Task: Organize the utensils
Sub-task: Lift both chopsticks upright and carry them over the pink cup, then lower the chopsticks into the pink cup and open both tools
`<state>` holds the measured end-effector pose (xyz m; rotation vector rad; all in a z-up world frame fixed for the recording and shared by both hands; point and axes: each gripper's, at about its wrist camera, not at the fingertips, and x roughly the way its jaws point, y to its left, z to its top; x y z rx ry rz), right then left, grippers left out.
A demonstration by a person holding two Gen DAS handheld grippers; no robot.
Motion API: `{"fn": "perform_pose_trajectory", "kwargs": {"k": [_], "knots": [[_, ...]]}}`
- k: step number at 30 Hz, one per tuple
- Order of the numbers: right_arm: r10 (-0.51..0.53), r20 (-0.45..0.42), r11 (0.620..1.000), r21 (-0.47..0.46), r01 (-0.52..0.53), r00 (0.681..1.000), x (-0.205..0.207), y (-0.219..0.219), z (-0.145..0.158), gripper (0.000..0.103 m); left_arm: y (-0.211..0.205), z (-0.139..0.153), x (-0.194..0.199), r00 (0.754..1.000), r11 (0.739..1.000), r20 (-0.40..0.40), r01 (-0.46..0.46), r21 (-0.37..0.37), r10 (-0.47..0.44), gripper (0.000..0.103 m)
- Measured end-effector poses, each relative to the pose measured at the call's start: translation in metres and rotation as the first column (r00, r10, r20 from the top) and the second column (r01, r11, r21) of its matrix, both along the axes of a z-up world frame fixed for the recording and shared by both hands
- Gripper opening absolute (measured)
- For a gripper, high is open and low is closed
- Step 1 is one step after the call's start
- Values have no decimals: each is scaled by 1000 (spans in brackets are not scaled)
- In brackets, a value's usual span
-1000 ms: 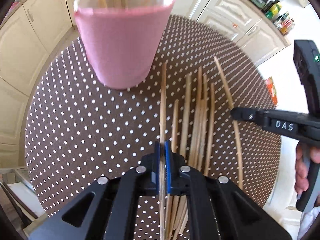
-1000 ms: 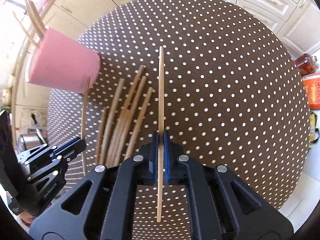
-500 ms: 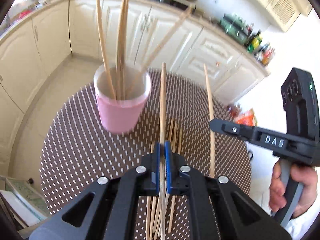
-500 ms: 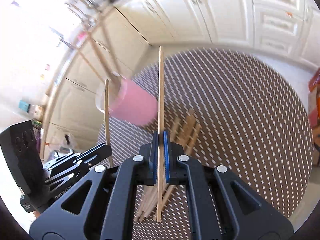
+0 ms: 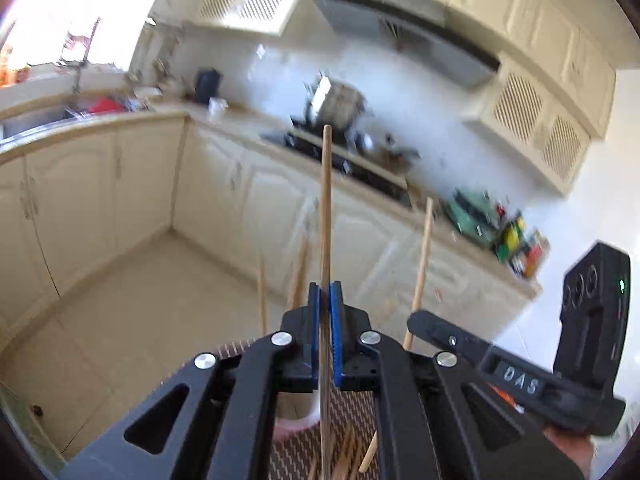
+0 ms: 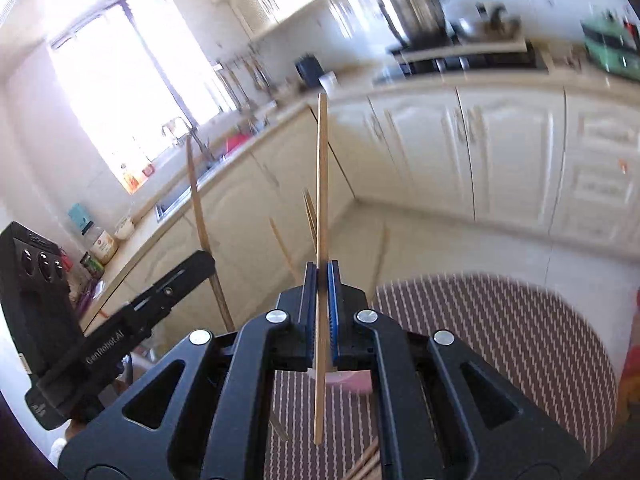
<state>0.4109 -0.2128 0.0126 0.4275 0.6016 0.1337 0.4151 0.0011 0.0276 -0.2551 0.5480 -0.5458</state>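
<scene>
My left gripper (image 5: 325, 286) is shut on a wooden chopstick (image 5: 326, 200) that points up and away. To its right, my right gripper (image 5: 416, 320) holds a second chopstick (image 5: 422, 256). In the right wrist view the right gripper (image 6: 321, 266) is shut on that chopstick (image 6: 322, 180), and the left gripper (image 6: 204, 258) stands at the left with its stick (image 6: 198, 208). The pink cup (image 6: 352, 380) sits below both grippers, mostly hidden, with several chopsticks (image 5: 262, 292) poking out of it. Loose chopsticks (image 5: 344, 460) lie on the brown dotted table (image 6: 500, 340).
Cream kitchen cabinets (image 6: 512, 152) line the walls beyond the table. A stove with a steel pot (image 5: 340, 104) is on the counter, bottles (image 5: 516, 240) stand at its right end, and a sink (image 6: 180, 196) lies under the window. A hand (image 5: 568, 452) grips the right tool.
Both grippers have risen from the tabletop with a chopstick each and tilted upward. The cup has dropped from the upper part of the views to beneath the grippers.
</scene>
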Motion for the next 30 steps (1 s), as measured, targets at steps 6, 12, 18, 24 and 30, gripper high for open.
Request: {"fn": "perform_pose_trajectory", "kwargs": {"k": [6,12,18,24,30], "knots": [[2,57,998,-63,1,998,39,28,-12,6,-13,4,18,992,996,96,-84,-19,86,5],[9,81,994,-113,0,997,56,48,-23,6,-21,-10,29,986,993,118,-120,-17,121,5],[27,90,987,-157,-12,996,61,55,-35,6,-26,-38,35,989,992,91,-123,25,120,5],[51,74,981,-190,-36,996,54,59,-47,6,-27,-54,27,992,992,66,-109,57,105,5],[40,29,980,-195,-34,999,32,57,-54,6,-22,-65,13,996,993,41,-79,88,76,5]]}}
